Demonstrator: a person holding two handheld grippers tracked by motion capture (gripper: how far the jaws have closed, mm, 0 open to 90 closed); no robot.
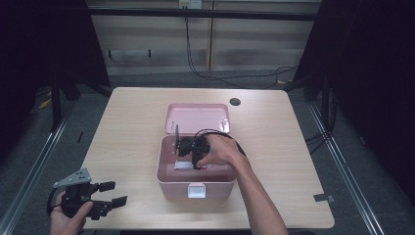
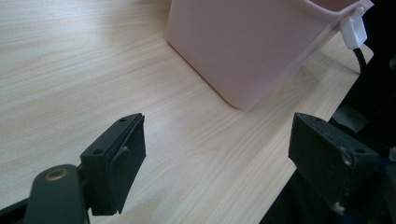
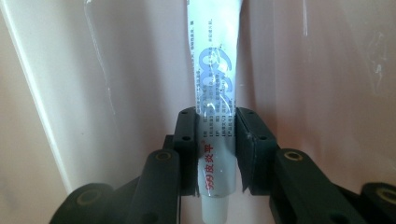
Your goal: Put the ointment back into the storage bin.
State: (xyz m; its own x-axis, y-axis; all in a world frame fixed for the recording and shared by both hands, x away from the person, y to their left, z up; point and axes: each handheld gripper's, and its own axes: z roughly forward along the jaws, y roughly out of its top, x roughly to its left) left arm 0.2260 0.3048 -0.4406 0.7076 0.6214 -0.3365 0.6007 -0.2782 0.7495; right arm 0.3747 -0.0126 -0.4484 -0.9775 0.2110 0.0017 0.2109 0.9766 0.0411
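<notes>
A pink plastic box (image 1: pixel 171 185) stands open mid-table, its lid (image 1: pixel 196 118) leaning back behind it. My right gripper (image 1: pixel 197 164) reaches down inside the box, held by a hand. In the right gripper view my right gripper (image 3: pixel 215 149) is shut on a white tube (image 3: pixel 215 70) with blue and red print, which lies along the box's pink floor. The tube (image 1: pixel 185 166) shows as a pale strip in the box. My left gripper (image 1: pixel 111 193) rests open near the table's front left corner. In the left gripper view my left gripper (image 2: pixel 217 163) has nothing between its fingers, and the box wall (image 2: pixel 243 46) is ahead.
The light wooden table (image 1: pixel 132 127) has a dark round cable hole (image 1: pixel 235 102) at the back. A white latch (image 1: pixel 196 190) sits on the box's front wall. A black cable (image 1: pixel 211 131) trails from my right gripper over the box rim.
</notes>
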